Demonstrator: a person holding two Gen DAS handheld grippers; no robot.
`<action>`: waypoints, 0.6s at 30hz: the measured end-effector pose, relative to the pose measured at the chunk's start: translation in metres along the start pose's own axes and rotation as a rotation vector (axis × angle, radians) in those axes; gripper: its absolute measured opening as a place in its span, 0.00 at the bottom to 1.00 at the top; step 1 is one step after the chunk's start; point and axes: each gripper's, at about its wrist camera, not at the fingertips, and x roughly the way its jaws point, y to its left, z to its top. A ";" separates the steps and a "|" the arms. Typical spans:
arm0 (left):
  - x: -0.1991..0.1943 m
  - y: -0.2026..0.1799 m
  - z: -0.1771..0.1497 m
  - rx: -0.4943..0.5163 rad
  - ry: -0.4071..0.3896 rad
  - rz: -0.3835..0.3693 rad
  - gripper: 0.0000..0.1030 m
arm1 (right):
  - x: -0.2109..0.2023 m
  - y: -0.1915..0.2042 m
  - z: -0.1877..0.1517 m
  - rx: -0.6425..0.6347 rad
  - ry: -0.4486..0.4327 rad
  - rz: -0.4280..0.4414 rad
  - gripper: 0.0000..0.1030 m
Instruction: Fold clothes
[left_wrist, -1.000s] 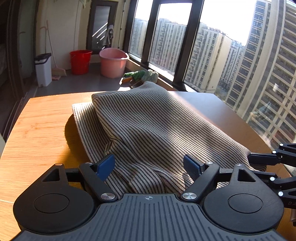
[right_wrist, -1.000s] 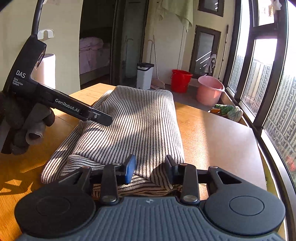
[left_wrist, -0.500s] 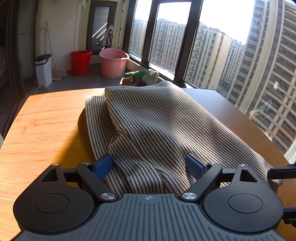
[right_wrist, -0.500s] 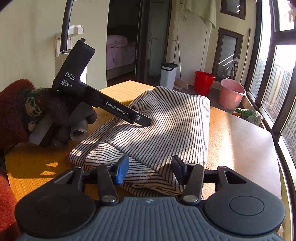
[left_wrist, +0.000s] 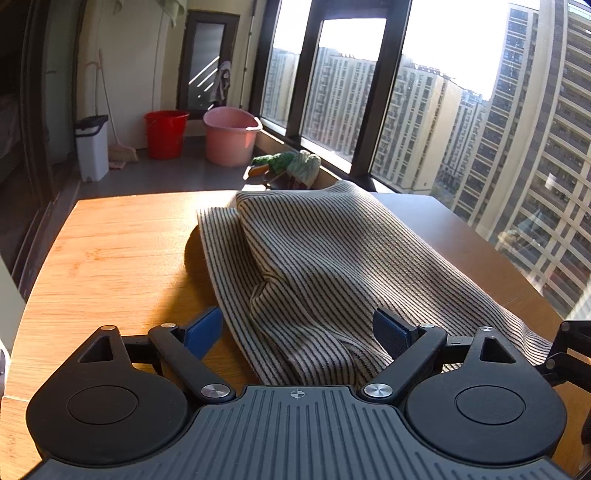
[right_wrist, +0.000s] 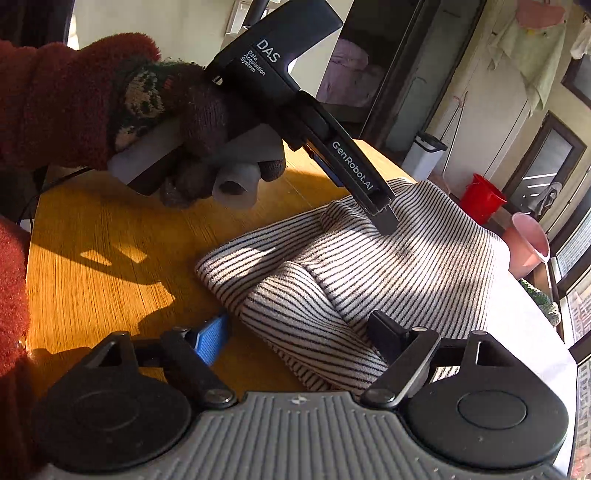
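Sweater (left_wrist: 332, 266) lies folded on the table (left_wrist: 110, 251); both grippers, left (left_wrist: 297, 328) and right (right_wrist: 295, 332), have just been opening, pads clear of it.

Black two-finger grippers, knit-gloved hand, red fleece sleeve

Each black plastic gripper (left_wrist: 297, 332) (right_wrist: 299, 336) has blue pads, silver screws and round hubs; the brown patterned knit glove (right_wrist: 177, 107) meets a fuzzy red sleeve (right_wrist: 51, 99); white "DAS" and "GenRobot.AI" lettering marks one.

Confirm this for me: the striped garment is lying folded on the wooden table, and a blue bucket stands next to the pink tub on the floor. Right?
Not quite. The bucket beside the pink tub is red, not blue, as the left wrist view shows. The striped garment does lie folded on the wooden table.
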 end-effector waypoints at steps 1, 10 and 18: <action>-0.009 0.001 -0.001 0.026 -0.017 0.000 0.92 | 0.001 -0.005 0.002 0.049 0.000 0.002 0.62; -0.081 -0.023 -0.039 0.451 -0.108 -0.099 0.97 | 0.000 -0.079 -0.008 0.590 -0.028 0.222 0.41; -0.042 -0.073 -0.065 0.727 -0.077 -0.069 0.98 | 0.003 -0.070 -0.002 0.542 -0.013 0.164 0.40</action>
